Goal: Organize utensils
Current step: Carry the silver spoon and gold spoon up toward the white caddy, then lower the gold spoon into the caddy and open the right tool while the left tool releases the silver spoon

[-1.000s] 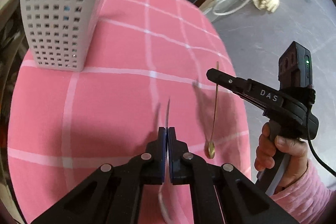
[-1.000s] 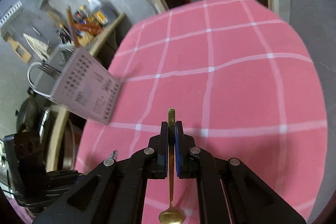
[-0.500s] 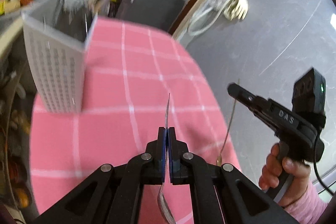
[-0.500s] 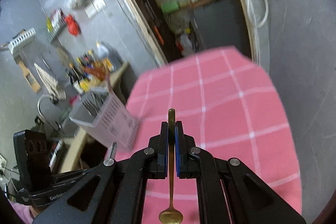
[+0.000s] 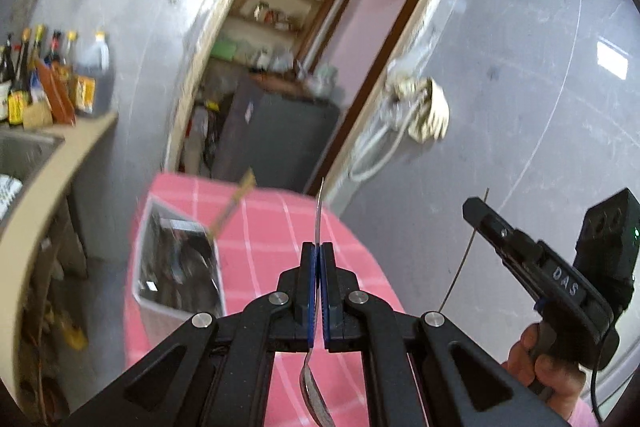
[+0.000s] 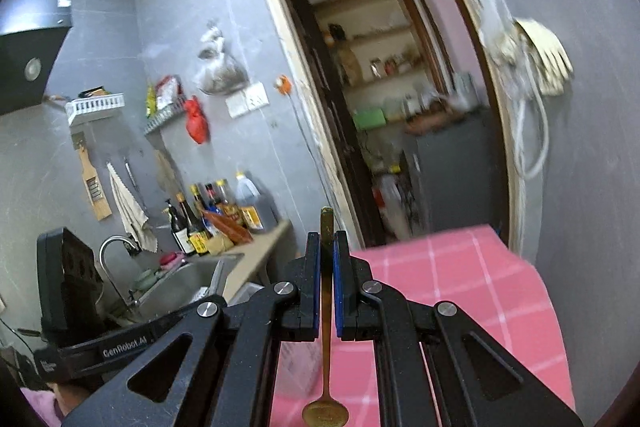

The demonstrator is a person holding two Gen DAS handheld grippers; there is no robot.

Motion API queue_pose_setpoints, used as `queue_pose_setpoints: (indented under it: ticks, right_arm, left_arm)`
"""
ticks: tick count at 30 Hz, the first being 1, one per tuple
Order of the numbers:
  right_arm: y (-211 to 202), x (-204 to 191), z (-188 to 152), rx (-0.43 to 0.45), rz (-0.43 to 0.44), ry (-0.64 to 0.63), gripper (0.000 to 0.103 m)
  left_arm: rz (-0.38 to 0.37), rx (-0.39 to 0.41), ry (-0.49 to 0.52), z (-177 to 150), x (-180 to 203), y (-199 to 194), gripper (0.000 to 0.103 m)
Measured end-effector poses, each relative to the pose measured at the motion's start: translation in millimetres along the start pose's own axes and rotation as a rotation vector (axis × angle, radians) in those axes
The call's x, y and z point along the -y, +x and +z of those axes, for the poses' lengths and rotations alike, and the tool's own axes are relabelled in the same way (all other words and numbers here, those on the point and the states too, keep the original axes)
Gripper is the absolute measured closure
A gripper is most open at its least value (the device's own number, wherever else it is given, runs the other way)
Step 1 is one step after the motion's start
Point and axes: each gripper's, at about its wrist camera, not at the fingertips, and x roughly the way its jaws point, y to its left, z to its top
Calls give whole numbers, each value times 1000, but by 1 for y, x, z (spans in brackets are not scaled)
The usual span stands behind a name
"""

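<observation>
My left gripper (image 5: pixel 319 249) is shut on a silver spoon (image 5: pixel 316 391), handle up, bowl hanging below the jaws. It is held high above the pink checked tablecloth (image 5: pixel 280 239). The white perforated utensil holder (image 5: pixel 176 267) stands below to the left, with several utensils and a wooden handle (image 5: pixel 234 205) sticking out. My right gripper (image 6: pixel 327 241) is shut on a gold spoon (image 6: pixel 326 415), bowl down. The right gripper also shows in the left wrist view (image 5: pixel 476 207), to the right, with the thin gold handle (image 5: pixel 464 255) hanging from it.
A counter with a steel sink (image 6: pixel 180 283) and several bottles (image 6: pixel 216 211) runs along the left. An open doorway (image 6: pixel 392 107) with shelves and a dark cabinet (image 5: pixel 276 143) lies behind the table. The table's far edge (image 6: pixel 460 231) is near the doorway.
Both grippers have risen and tilted up with their spoons. The view has swung from the tablecloth to the wall and doorway. The utensil holder now sits lower left, seen from above.
</observation>
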Motion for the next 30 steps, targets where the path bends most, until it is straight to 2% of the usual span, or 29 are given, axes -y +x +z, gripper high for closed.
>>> queue_pose_setpoints:
  ticks: [7,16,21,30]
  right_arm:
    - [33,-38,12,56,67,-28,98]
    - [83,-52,8,80,152,-13,98]
    - [112,-52,-6,71,189,17,98]
    - [140,-52,-48,-5,215,41,98]
  left_arm:
    - [43,98,-4,25,-21,-8,100]
    - [93,166,-65,43,-60,5,100]
    - [113,182,-118,41,-81,21,100]
    - [168,185,-100,17,-94,41,100]
